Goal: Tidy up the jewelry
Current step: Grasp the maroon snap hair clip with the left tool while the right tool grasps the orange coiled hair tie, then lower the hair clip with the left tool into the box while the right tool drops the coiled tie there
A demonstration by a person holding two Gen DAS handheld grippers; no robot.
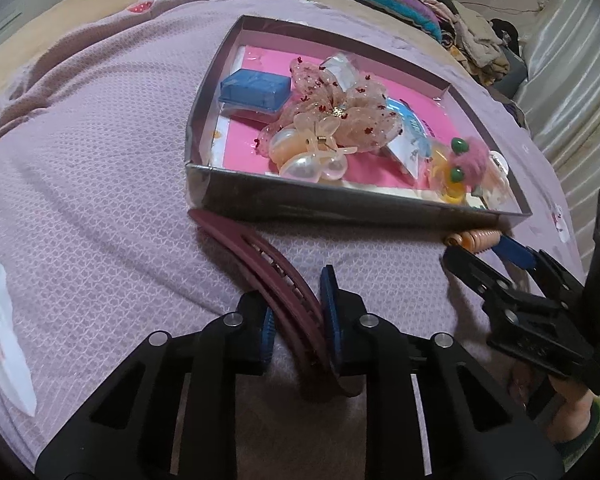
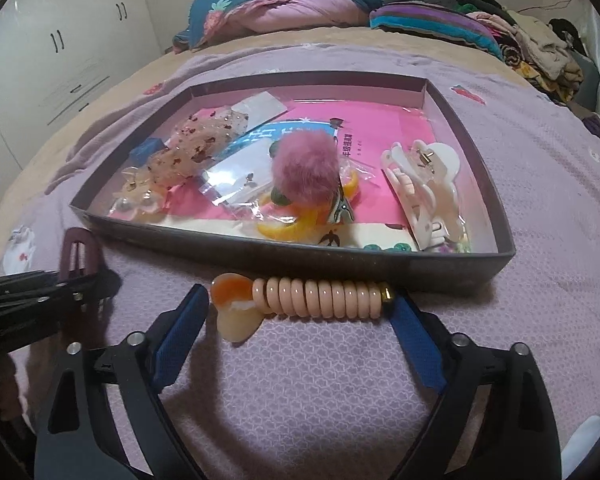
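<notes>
Left wrist view: your left gripper (image 1: 298, 320) is clenched on the maroon hair clip (image 1: 260, 264) just outside the tray (image 1: 340, 200).
The clip's long axis runs from between the pads up-left toward the tray's near corner. The tray holds a blue box (image 1: 255, 89), a sheer flower bow (image 1: 340, 112) and pearl clips (image 1: 312, 164). Right wrist view: your right gripper (image 2: 300, 320) stands released around the coiled peach hair tie (image 2: 320, 296), which lies crosswise along the tray's near wall, beside a pink pom-pom (image 2: 304, 168) and white claw clip (image 2: 424, 188) inside.

Spiral hair tie (image 2: 320, 297) just before tray (image 2: 260, 246)
</notes>
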